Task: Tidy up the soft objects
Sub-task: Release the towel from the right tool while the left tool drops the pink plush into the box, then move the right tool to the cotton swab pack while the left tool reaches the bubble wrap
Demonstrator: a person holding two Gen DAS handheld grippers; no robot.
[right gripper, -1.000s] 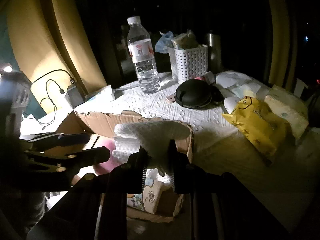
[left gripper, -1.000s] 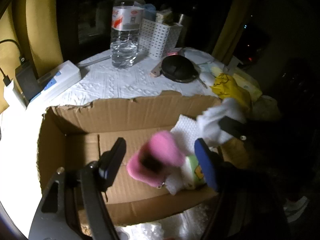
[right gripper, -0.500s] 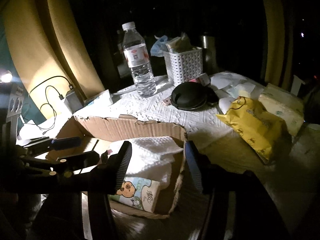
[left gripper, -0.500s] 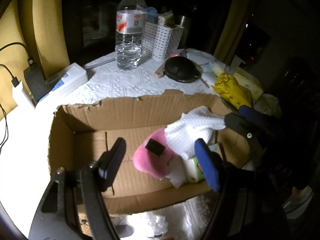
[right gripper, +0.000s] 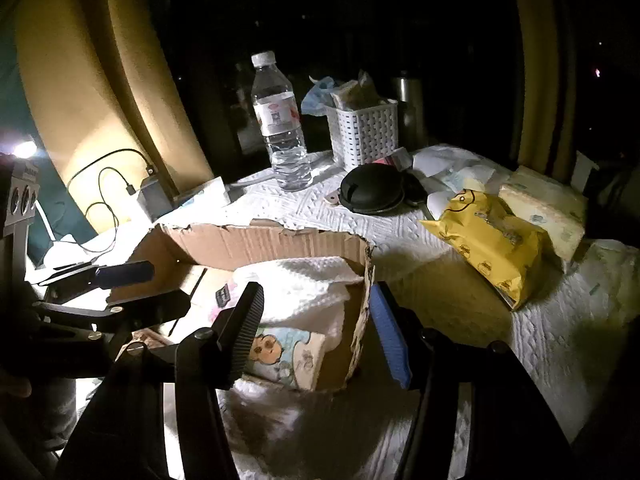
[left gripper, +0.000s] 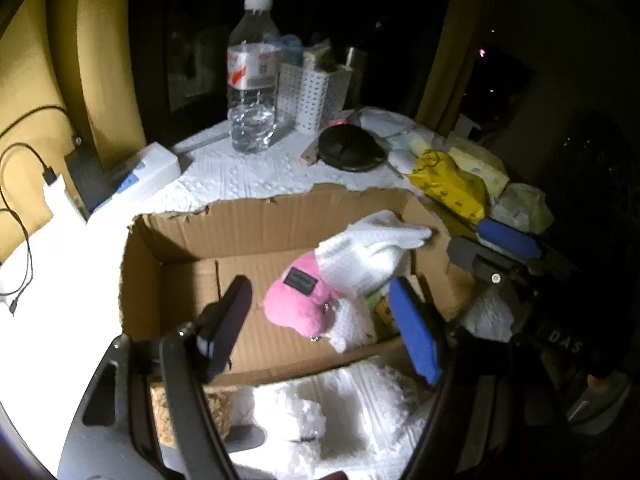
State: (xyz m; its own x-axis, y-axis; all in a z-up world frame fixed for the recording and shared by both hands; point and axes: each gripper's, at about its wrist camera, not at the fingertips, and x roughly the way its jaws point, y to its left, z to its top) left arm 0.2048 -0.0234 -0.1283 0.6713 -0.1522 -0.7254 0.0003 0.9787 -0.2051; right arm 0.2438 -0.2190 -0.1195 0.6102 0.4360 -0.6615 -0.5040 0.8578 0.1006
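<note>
A torn cardboard box sits on the table. In it lie a pink plush, a white waffle cloth draped over the box's right side, and a tissue pack with a bear print. The box and cloth also show in the right wrist view. My left gripper is open and empty above the box's near wall. My right gripper is open and empty at the box's right end, and its fingers show in the left wrist view.
A water bottle, a white basket, a black round case, a yellow packet and pale tissue packs stand on the white-covered table behind and right of the box. Chargers and cables lie at left.
My right gripper has opened and let the white cloth go into the box, then drawn back. My left gripper has pulled back a little from the pink plush.
</note>
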